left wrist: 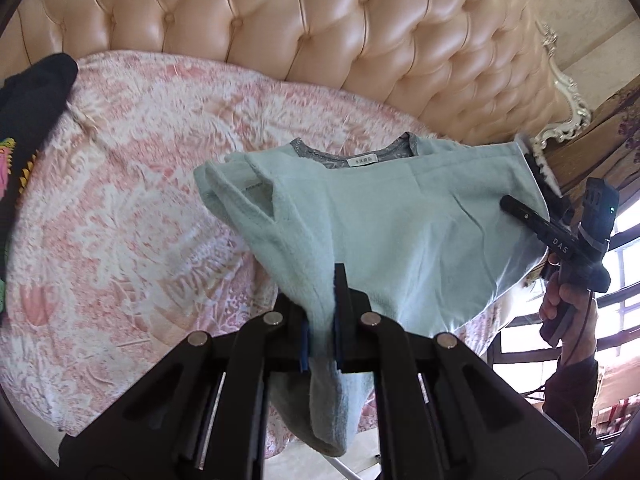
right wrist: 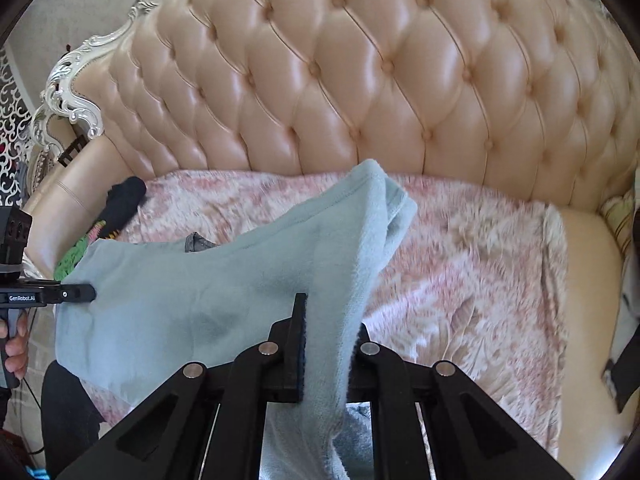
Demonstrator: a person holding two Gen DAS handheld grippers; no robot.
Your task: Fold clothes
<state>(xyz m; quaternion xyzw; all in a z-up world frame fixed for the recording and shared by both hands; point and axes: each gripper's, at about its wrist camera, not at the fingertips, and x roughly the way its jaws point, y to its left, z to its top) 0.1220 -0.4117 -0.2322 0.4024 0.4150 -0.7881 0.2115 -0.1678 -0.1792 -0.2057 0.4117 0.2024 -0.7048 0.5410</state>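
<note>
While both grippers pinch the pale blue top aloft at frame centre above the pink blanket, left gripper and right gripper should probably keep level, taut tension and lower it flat, neckline toward the headboard.

We see our right gripper clamped on a fold of the fuzzy pale blue-green fleece top, fabric bunched between its black fingers. The top hangs spread above the pink-and-white patterned plush blanket. At far left our left gripper pinches the top's other edge, hand on its handle. A black garment with bright print lies near the blanket's left end. Behind: tufted beige leather headboard with ornate white carved trim.
</note>
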